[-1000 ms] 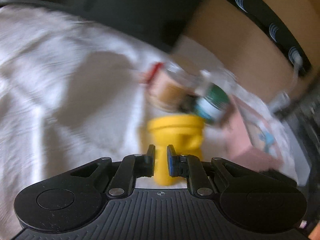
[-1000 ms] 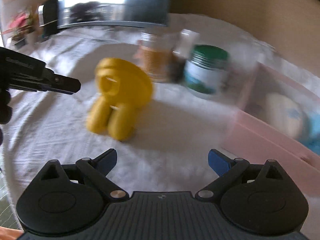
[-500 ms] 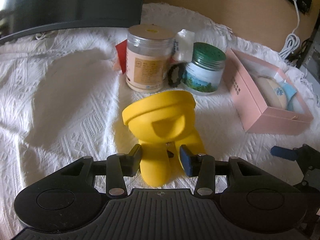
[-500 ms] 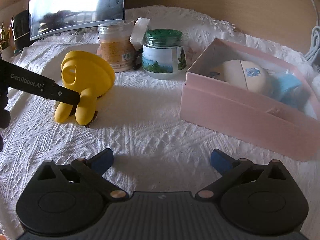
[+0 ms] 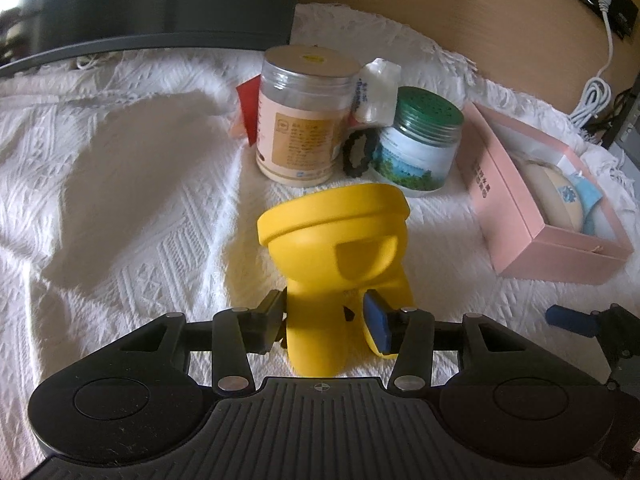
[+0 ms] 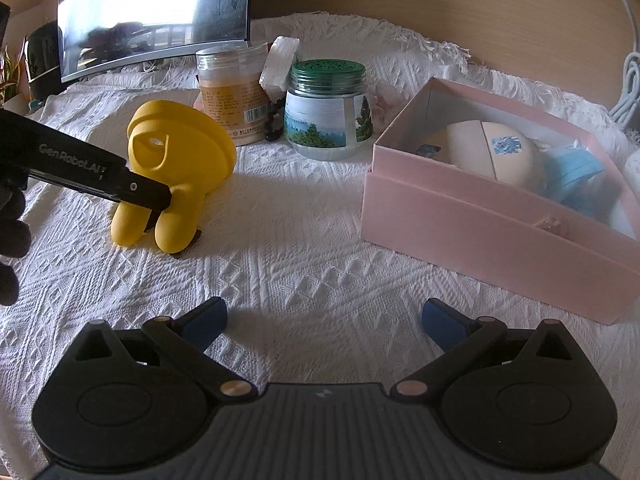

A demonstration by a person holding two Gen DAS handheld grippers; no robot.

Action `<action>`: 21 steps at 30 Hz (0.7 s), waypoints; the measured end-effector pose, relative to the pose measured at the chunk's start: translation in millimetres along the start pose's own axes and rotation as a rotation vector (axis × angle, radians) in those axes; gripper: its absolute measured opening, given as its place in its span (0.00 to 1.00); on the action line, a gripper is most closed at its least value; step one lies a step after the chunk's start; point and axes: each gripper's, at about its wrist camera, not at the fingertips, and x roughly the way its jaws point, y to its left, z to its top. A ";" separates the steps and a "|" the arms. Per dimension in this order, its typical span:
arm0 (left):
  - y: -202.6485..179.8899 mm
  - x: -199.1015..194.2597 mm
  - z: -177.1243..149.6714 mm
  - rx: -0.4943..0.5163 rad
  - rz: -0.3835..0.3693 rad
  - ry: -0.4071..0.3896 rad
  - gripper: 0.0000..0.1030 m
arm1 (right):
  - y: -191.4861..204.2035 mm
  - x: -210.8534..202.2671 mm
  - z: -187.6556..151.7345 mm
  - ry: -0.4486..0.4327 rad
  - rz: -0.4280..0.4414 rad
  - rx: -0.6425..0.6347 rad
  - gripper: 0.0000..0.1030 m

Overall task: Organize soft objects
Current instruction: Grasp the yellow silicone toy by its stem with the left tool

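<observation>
A yellow soft toy [image 5: 332, 240] with a wide round head and two stubby legs stands on the white cloth. My left gripper [image 5: 325, 314] has come in low at its base, and its jaws are opening. One leg sits between the pads, with a small gap on the right-hand side. The other leg is behind the blue right pad [image 5: 378, 330]. In the right wrist view the yellow toy [image 6: 180, 152] is at the left with the left gripper's finger [image 6: 100, 176] against it. My right gripper [image 6: 324, 316] is open above bare cloth, holding nothing.
An open pink box [image 6: 480, 232] at the right holds a cream soft object [image 6: 492, 152] and a blue one [image 6: 576, 172]. Behind the toy stand a tan-labelled jar [image 5: 300, 120], a green-lidded jar [image 5: 420, 148], a white packet [image 5: 376, 92] and a black beaded ring [image 5: 356, 156]. A monitor [image 6: 152, 12] stands behind them.
The left gripper's jaws went from almost shut to spread around one leg of the toy as it swung in on it. The right gripper dropped slightly, then held still.
</observation>
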 end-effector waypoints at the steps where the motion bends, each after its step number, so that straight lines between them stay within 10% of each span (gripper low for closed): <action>1: -0.1 1.5 0.2 0.000 -0.007 -0.004 0.49 | 0.2 0.1 0.1 0.000 0.000 0.000 1.00; 10: 10.4 -17.8 3.7 -0.091 -0.136 -0.203 0.46 | -0.7 0.5 -1.1 -0.002 0.003 -0.004 1.00; 21: -8.0 16.3 36.7 -0.011 -0.096 -0.121 0.55 | 0.1 -1.2 -1.7 -0.002 0.003 -0.005 1.00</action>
